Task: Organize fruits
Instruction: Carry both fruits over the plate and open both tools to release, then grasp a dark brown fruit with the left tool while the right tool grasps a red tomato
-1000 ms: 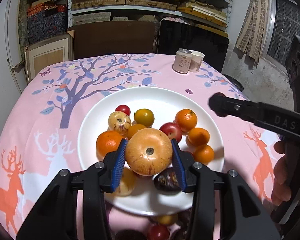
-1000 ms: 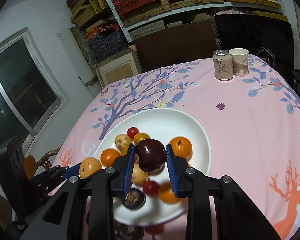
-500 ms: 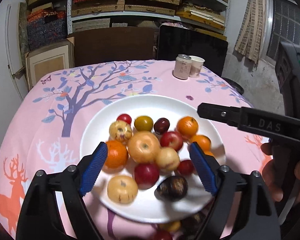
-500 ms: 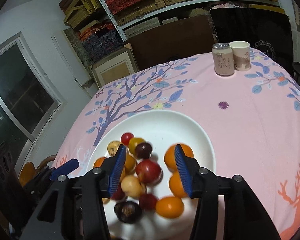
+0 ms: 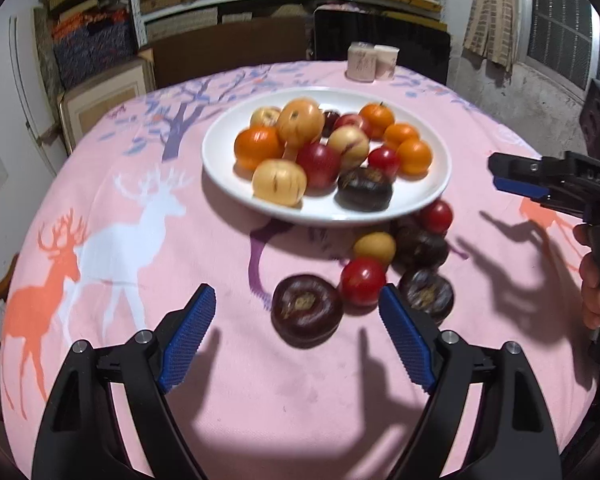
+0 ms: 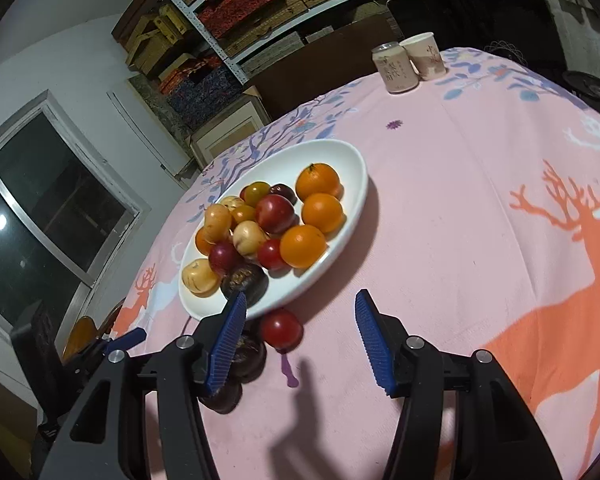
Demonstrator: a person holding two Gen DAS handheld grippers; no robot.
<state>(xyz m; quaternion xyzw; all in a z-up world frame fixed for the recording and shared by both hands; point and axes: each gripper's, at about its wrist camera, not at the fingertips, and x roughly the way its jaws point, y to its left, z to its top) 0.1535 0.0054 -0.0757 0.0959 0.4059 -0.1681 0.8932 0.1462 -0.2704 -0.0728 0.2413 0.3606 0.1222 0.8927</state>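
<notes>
Landmark: white plate (image 5: 428, 196), heaped w/ fruit.

- L gripper (image 5: 296, 336): jaws wide, empty.
- R gripper (image 6: 300, 340): jaws opening, nothing between.
- Loose fruit on cloth just off plate's near rim: dark plum (image 5: 306, 310), red fruit (image 5: 362, 280), yellow one (image 5: 374, 247), more dark ones beside; exact count unclear, blur.
- Next, prob.: straddle dark plum squarely, close gently, lift clear of rim, set in plate gap.
</notes>
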